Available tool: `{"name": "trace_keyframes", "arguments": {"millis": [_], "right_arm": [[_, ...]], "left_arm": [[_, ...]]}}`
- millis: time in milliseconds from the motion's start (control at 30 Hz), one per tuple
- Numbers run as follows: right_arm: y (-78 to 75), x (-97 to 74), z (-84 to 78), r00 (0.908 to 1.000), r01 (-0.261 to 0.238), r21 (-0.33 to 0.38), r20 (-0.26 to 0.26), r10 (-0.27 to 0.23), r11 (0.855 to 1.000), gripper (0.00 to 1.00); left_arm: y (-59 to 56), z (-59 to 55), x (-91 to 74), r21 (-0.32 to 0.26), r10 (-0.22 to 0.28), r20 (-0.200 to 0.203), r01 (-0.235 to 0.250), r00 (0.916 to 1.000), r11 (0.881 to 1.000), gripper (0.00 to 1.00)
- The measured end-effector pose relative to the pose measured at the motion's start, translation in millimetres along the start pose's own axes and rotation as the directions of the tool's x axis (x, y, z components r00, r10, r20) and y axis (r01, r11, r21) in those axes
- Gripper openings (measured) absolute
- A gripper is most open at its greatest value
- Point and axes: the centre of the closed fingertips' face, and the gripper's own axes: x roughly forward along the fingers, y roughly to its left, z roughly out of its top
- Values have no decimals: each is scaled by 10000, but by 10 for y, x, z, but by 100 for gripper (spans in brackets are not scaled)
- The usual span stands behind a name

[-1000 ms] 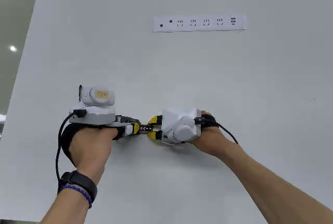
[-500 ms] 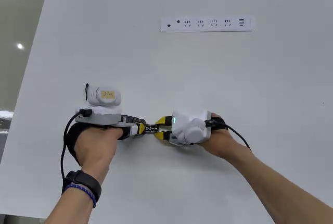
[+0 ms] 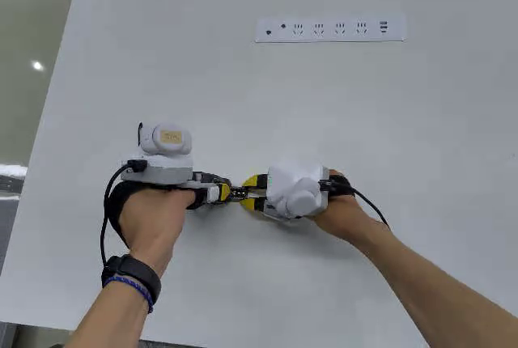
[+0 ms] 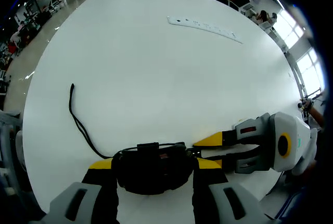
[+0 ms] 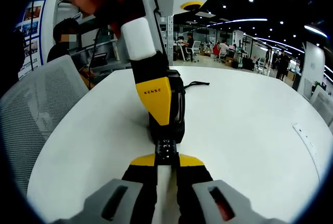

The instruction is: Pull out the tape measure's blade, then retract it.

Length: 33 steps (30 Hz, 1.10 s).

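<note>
Tape measure (image 3: 235, 194) is seen in the head view between the left gripper (image 3: 217, 194) and the right gripper (image 3: 252, 193), which are set tip to tip on the white workbench (image 3: 340, 121). In the left gripper view, its black case (image 4: 151, 171) is clamped between that gripper's jaws. In the right gripper view, the jaws are closed on the blade's end hook (image 5: 165, 153), just out of the case. The case is judged rigid and easily gripped, the thin blade springy and slick, so the hook is best held.
</note>
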Motion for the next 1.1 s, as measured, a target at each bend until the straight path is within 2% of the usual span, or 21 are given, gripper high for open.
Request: {"name": "trace_keyframes", "arguments": {"millis": [700, 1100], "right_arm": [[-4, 48, 54, 9999, 43, -111, -144, -44, 9999, 12], [1, 70, 72, 9995, -8, -173, -326, 2, 9999, 12]], "left_arm": [[48, -4, 0, -224, 35, 230, -30, 9997, 9997, 54], [57, 4, 0, -212, -11, 231, 16, 9997, 9998, 54]]}}
